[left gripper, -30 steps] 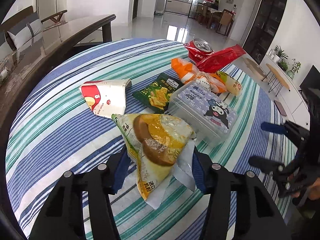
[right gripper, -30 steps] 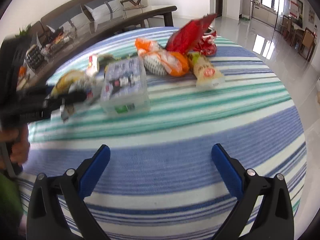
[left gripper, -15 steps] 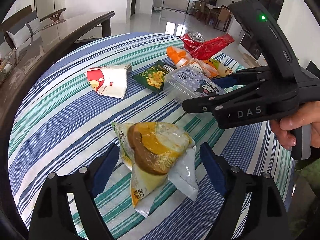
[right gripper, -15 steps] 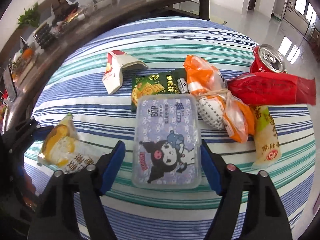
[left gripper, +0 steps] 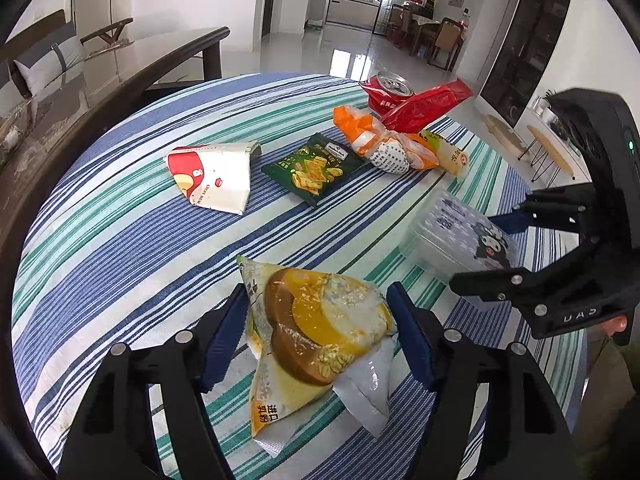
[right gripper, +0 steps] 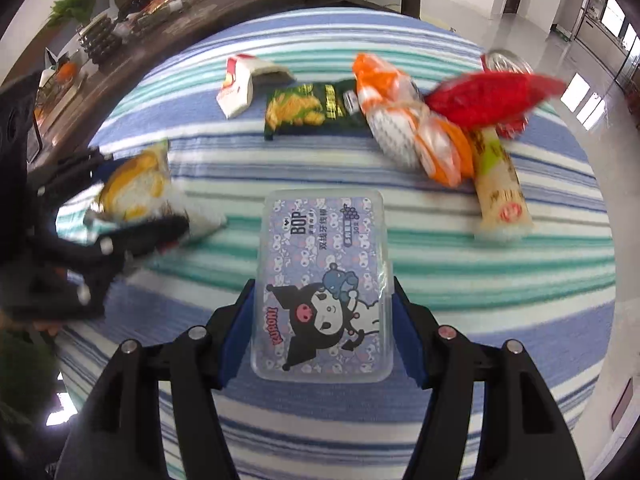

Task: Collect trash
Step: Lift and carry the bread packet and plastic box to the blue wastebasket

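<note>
A yellow snack bag [left gripper: 320, 332] lies on the striped tablecloth [left gripper: 120, 240], between the fingers of my left gripper [left gripper: 317, 300]. Its jaws are closing, and the blue pads just reach the bag's two edges without visibly squeezing it. To the right, my right gripper [left gripper: 484, 244] is shut on a clear plastic box [left gripper: 452, 224] with a purple cartoon lid. In the right wrist view the box [right gripper: 324, 264] sits lengthwise between the right gripper's [right gripper: 322, 296] pads, which press on its long sides. The left gripper [right gripper: 142, 188] and the bag [right gripper: 132, 188] show blurred at the left.
Farther back on the cloth lie a red-and-white paper carton [left gripper: 216, 176], a green cracker bag [left gripper: 314, 168], an orange-and-white bag [left gripper: 384, 144], a pale wrapper [left gripper: 448, 152], a red pouch [left gripper: 428, 104] and a red can [left gripper: 390, 88]. A dark wooden table [left gripper: 100, 80] stands behind on the left.
The right gripper swung in over the box, closed on its sides and carried it away from the green bag. The left jaws spread off the snack bag, then narrowed around it again.
</note>
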Demonstrator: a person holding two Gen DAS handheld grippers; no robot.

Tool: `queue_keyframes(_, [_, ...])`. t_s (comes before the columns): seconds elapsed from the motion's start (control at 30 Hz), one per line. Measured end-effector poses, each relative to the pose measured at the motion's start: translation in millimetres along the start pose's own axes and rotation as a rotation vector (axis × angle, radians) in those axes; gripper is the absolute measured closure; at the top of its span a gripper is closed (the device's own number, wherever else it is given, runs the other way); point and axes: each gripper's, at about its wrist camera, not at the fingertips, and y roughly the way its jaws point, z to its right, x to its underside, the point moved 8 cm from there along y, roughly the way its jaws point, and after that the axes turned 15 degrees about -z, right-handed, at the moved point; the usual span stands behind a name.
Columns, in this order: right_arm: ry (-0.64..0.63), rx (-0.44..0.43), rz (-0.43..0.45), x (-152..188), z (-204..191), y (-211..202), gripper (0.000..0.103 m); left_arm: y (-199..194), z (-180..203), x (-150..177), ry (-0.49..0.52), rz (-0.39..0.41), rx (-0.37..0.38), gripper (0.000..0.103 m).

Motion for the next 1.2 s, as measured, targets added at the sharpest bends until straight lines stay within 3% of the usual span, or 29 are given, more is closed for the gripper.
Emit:
queue_keyframes(0.13, [0.022,-0.010,0.004,-2.4,2.5,1.3,0.041,1.5,2.7,-0.8,-0.001,0.000,0.009,0.034])
queue_keyframes(0.37, [0.036,0.008,0.045,-20.8,-1.6,-2.8,0.042,-1.5,10.4,-0.6,0.021,-0.011,-0.012,0.055])
queue_keyframes(0.67, [0.076,-0.045,0.174,17.9,16.2,-48.1,0.042,-24.9,31.8,2.1,-0.005,0.047,0.029,0.060])
queue_keyframes(0.93, [0.227,-0.109,0.268,81.7,77.6,-77.3,0.042,-45.5,111.3,-11.5,0.077,0.095,0.094,0.060])
queue_keyframes(1.2, [0.458,-0.047,0.333,173.4,189.7,-96.1,0.042,-43.1,226.8,-27.3,0.219,0.084,0.188,0.060])
